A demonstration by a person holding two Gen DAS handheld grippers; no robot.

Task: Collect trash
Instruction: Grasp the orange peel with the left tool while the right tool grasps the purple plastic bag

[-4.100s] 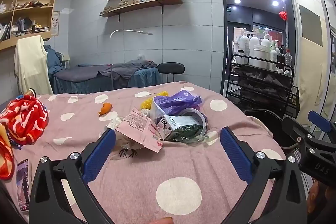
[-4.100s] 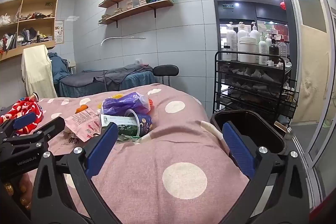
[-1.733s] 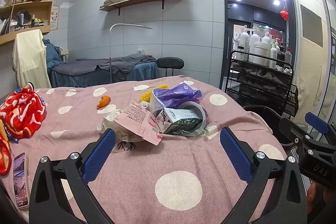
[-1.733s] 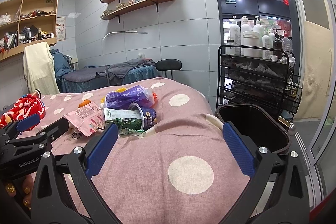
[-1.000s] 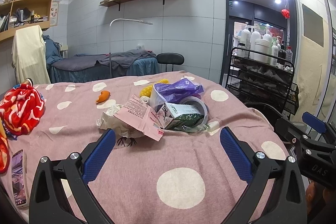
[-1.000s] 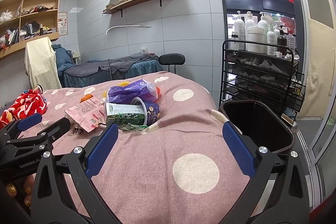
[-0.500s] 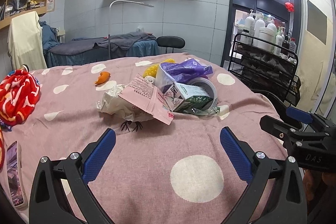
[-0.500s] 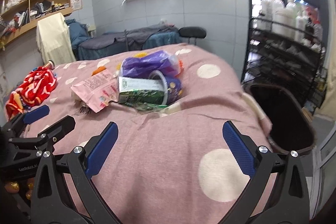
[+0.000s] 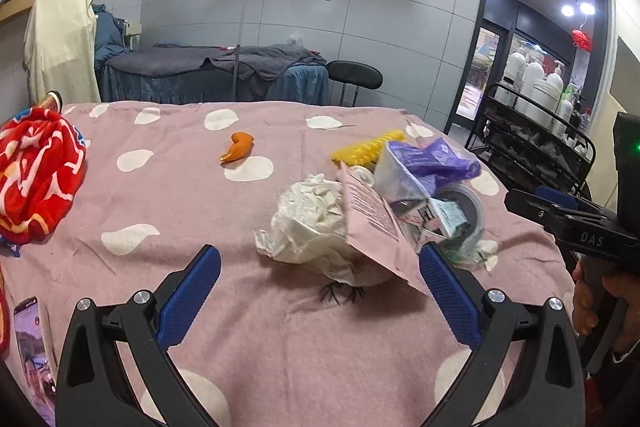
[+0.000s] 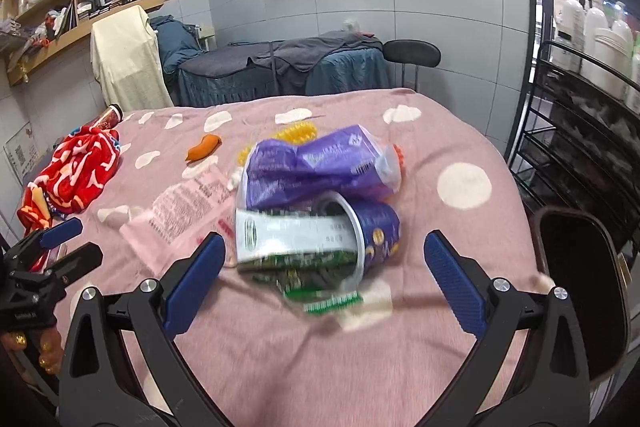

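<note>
A pink spotted bed holds a heap of rubbish at its far right, near a black bin beside the bed's right edge. Left gripper, fingers wide and empty, faces crumpled white paper under a pink packet. Right gripper, also wide and empty, faces a purple cup stuffed with a green wrapper, a purple bag behind. Risk: pinching one piece may drag or scatter the loose overlapping pile

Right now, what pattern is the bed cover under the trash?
Pink with white polka dots: bed cover, clearest in the left wrist view.
</note>
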